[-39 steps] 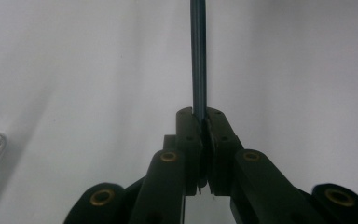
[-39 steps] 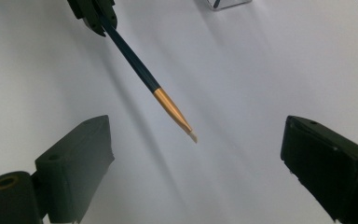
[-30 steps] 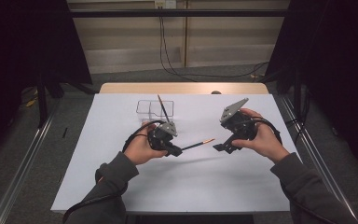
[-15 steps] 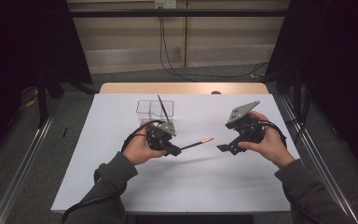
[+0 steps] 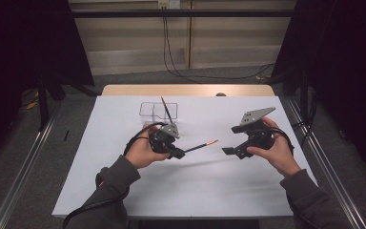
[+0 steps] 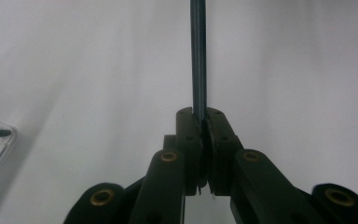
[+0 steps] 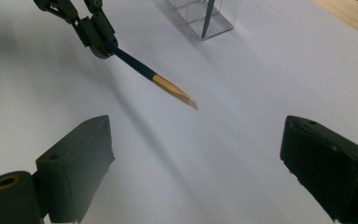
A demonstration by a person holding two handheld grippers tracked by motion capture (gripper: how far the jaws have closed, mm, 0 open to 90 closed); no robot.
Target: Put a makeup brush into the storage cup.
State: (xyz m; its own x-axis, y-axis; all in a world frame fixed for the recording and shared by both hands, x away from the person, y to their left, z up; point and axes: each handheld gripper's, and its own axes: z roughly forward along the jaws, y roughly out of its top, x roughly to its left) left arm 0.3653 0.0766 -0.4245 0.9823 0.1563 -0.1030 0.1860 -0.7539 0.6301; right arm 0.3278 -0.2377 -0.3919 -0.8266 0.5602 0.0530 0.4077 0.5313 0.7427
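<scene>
Brush work sits on the white sheet (image 5: 186, 191) that covers most of the table (image 5: 124, 89) in the centre of the high view, with bare paper all round and its near edge well below both hands. At upper centre of that view a clear box (image 5: 158, 111) stands with a second brush (image 5: 166, 110) leaning in it, probably where brushes get dropped. Left gripper (image 5: 170, 149), centre left, is clenched on the dark handle of the brush (image 5: 201, 145), holding it level so the coppery tip points across at the other hand, likely for a handover. Right gripper (image 5: 229, 150), centre right, faces it with jaws spread wide and nothing between them; in the right gripper view the brush tip (image 7: 176, 92) hangs at upper centre, apart from both pads, open paper beneath it
</scene>
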